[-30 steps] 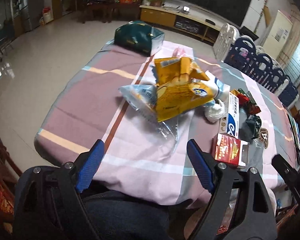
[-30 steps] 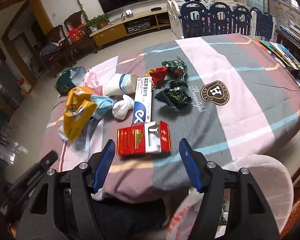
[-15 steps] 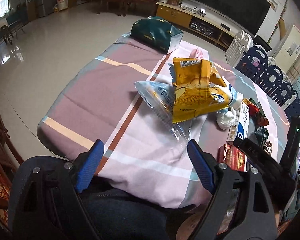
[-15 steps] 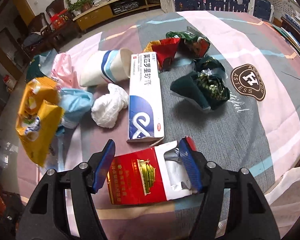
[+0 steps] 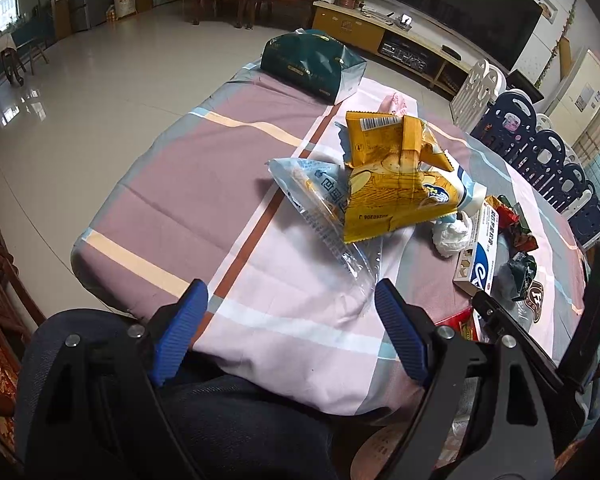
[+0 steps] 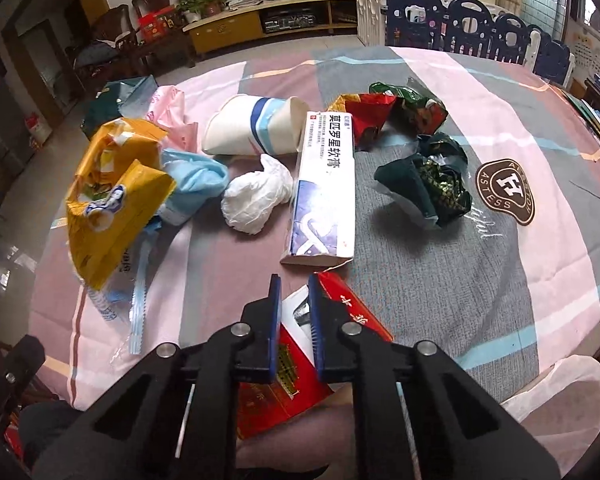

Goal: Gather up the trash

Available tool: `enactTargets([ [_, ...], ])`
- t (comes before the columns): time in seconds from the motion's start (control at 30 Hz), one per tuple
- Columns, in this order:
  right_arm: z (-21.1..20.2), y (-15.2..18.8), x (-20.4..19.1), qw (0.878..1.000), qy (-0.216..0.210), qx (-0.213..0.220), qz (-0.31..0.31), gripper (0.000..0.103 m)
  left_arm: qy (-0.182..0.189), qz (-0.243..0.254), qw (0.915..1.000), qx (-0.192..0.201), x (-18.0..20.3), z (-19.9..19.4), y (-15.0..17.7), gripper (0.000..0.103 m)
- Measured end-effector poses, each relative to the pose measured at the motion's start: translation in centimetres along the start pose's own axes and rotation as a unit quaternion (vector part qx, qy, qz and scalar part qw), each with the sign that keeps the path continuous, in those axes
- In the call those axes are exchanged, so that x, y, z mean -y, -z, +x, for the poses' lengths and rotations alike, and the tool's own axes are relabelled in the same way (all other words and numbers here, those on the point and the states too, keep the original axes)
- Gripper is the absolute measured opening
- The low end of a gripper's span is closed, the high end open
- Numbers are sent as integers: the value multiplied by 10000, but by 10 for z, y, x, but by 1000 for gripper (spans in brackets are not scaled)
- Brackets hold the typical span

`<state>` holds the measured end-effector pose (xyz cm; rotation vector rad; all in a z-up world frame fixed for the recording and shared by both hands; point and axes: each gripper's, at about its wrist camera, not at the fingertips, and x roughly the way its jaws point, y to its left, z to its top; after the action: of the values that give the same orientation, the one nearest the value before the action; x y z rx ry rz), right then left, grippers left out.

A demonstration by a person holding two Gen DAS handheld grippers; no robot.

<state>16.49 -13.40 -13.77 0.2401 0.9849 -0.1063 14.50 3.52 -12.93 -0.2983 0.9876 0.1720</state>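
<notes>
The right gripper (image 6: 294, 304) is closing on the crushed red cigarette pack (image 6: 284, 368) at the near edge of the desk (image 6: 440, 264); its blue pads pinch the pack's torn white top. The left gripper (image 5: 290, 320) stands spread wide over the near left edge, with nothing between its pads. Further trash lies beyond: a white-and-blue ointment box (image 6: 324, 196) just beyond the pack, a white tissue wad (image 6: 256, 196) to its left, a tipped paper cup (image 6: 252, 128), a yellow snack bag (image 6: 112, 196) at far left, and dark wrappers (image 6: 424, 184) to the right.
</notes>
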Motion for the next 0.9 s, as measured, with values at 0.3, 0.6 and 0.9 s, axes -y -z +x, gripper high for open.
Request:
enactTargets([
  [0.3,-30,8,10,9991,-56,351,223,14,43,-16,9999,-116,0,4,1,86],
  [0.6,-30,20,29,9970,-235,241,690,9,28,-9,9999,-120,0,5,1,86],
  [0.9,-38,17,37,9947,-391,369,881,8,137,-160,9992,-325,-6,14,-2,86],
])
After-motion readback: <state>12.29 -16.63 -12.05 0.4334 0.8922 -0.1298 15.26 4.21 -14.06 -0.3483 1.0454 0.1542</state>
